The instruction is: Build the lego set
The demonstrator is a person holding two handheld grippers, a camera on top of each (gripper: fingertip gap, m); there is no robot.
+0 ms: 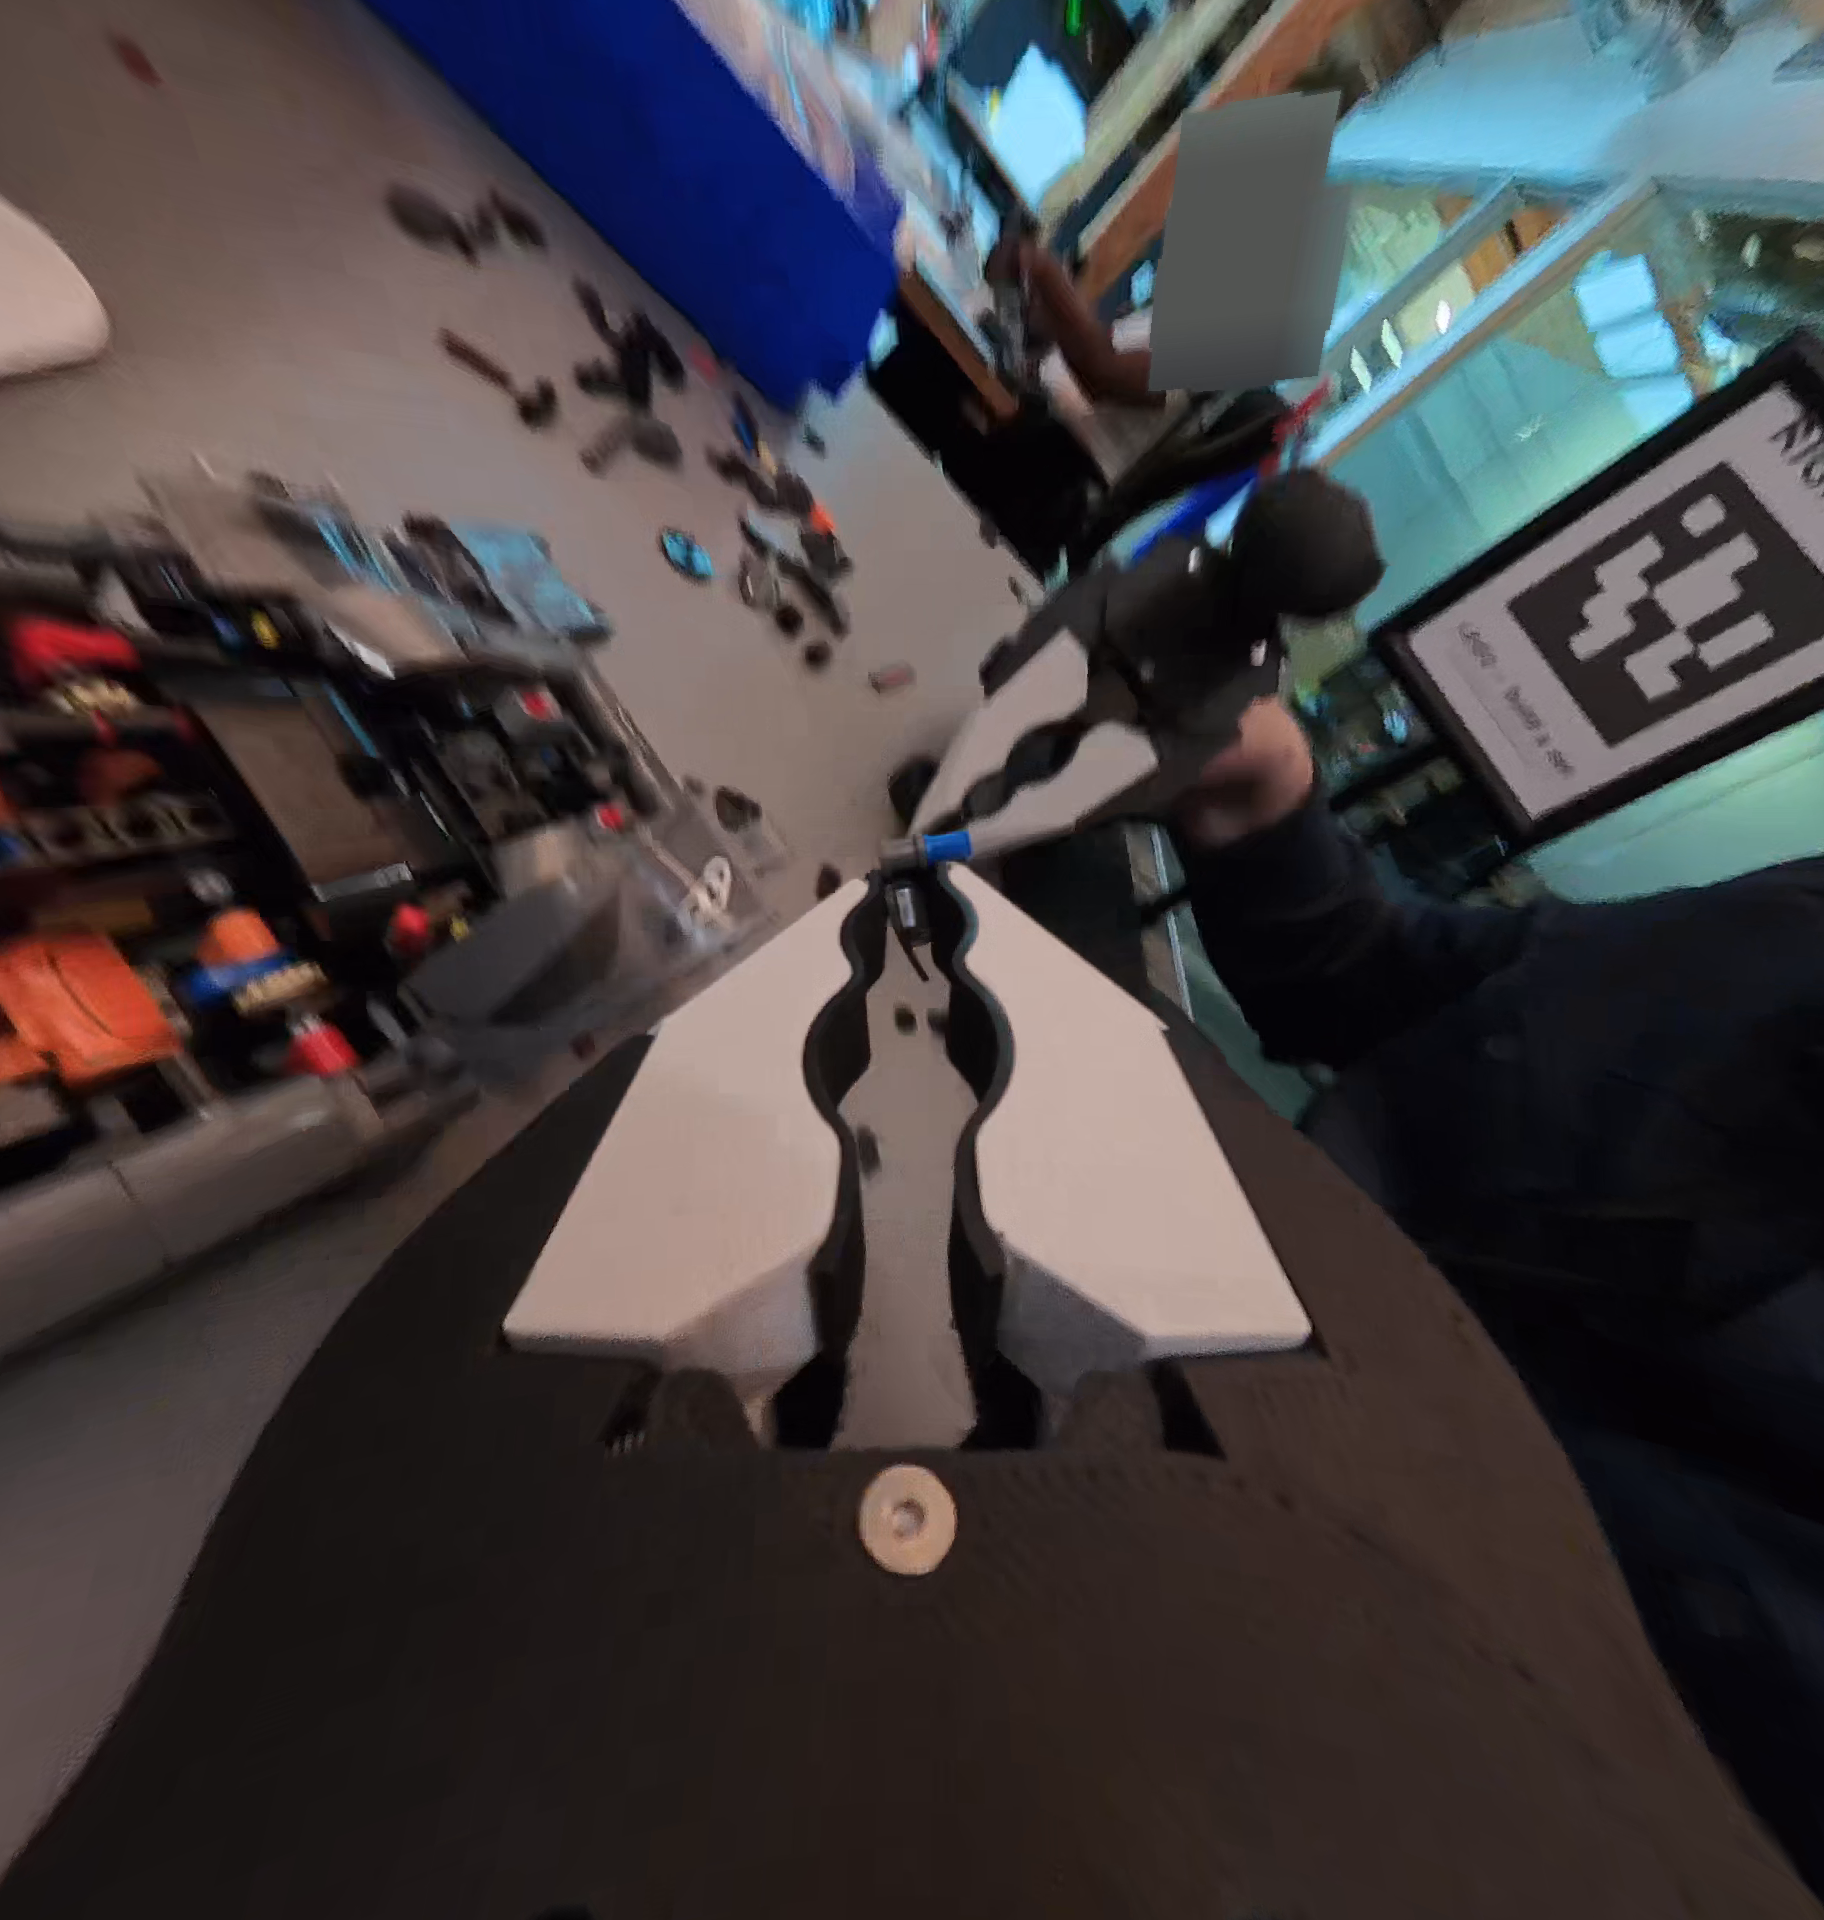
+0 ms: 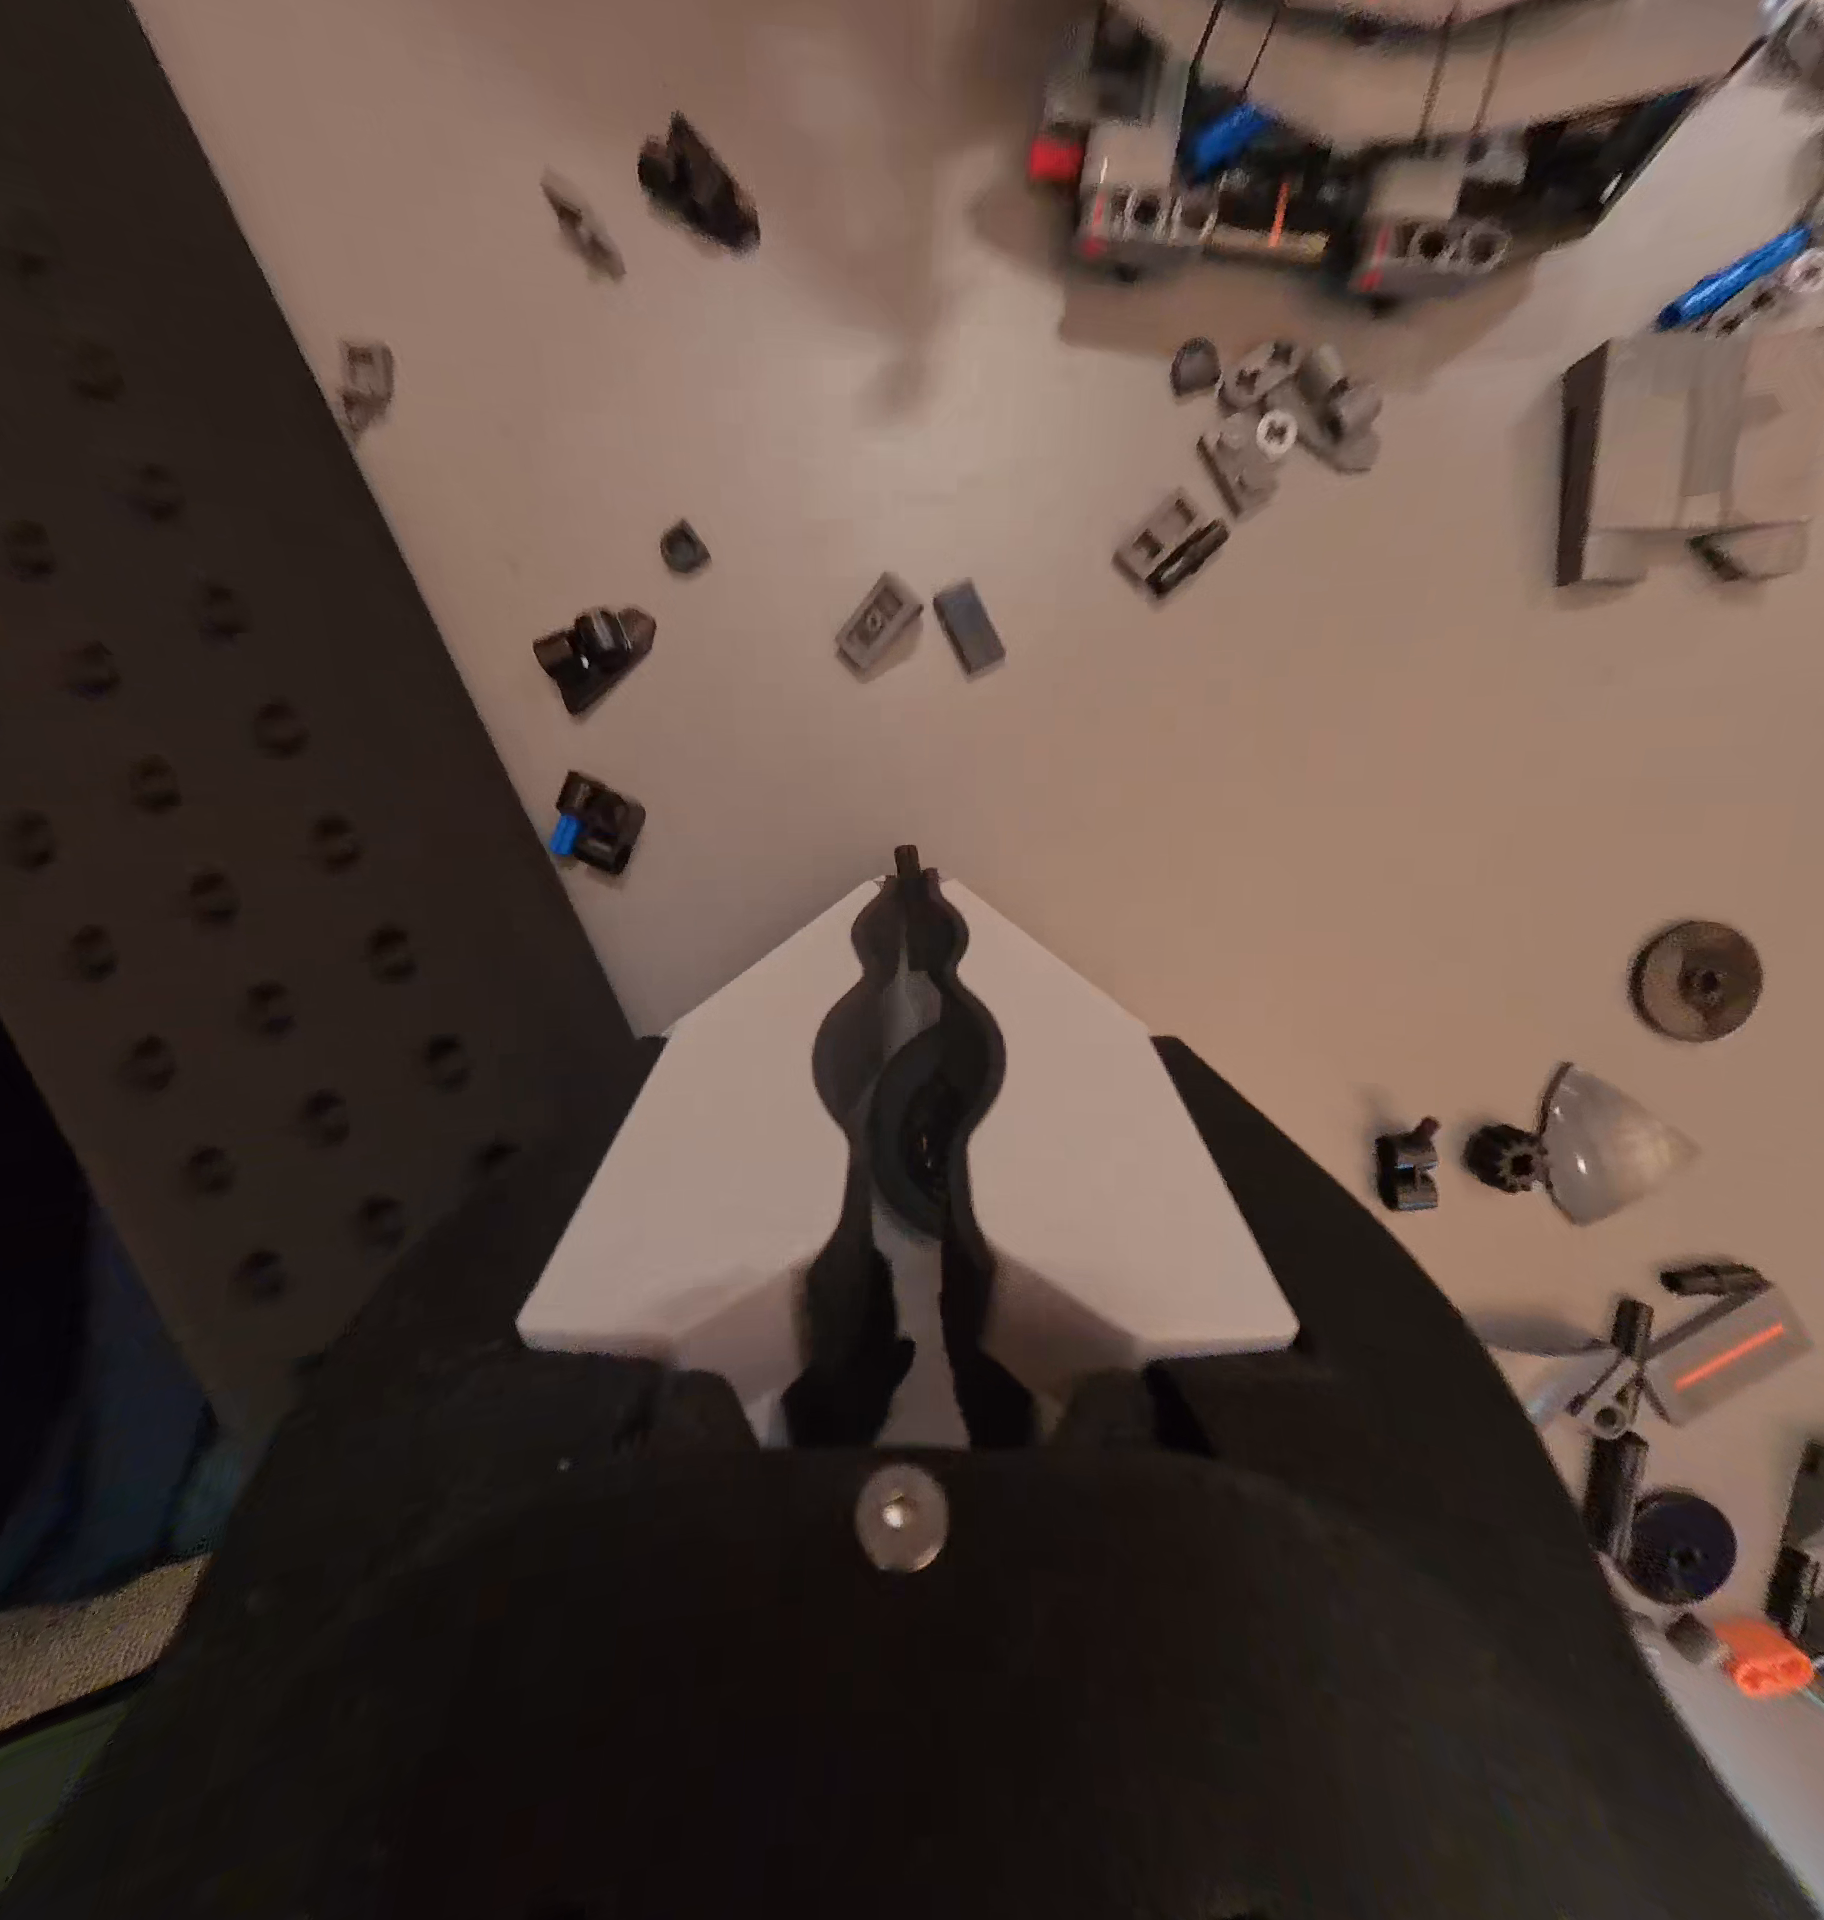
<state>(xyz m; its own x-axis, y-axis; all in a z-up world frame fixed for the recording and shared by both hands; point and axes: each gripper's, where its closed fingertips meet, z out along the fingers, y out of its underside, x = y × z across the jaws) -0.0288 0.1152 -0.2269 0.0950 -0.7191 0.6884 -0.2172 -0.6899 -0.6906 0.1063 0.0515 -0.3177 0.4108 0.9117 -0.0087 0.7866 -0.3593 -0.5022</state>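
Above the pale tabletop (image 2: 1251,790), the right gripper (image 2: 906,883) points downward with its jaws drawn almost fully together, clamping a small dark pin (image 2: 906,862) whose end projects just past the fingertips. A dark round piece (image 2: 923,1143) sits farther back in the channel between the fingers; whether it is gripped or lies on the table beneath cannot be told. Relative to this gripper, a black clip with a blue stud (image 2: 598,823) lies just to the left, near the edge of a dark perforated board (image 2: 191,727). Two small grey tiles (image 2: 918,629) lie farther ahead, a cluster of grey connectors (image 2: 1266,416) ahead to the right, and the partly built grey-and-black model (image 2: 1282,187) at the far end, blurred. A dark gear disc (image 2: 1695,979) lies to the right. The left gripper (image 1: 908,883) is likewise nearly closed, pinching a small black element (image 1: 903,906) at its tips. Its tips meet those of the right gripper in the left wrist view, where a grey-and-blue pin (image 1: 929,847) sits at the junction. Left of that junction stands a blurred orange-and-black assembly (image 1: 160,883).
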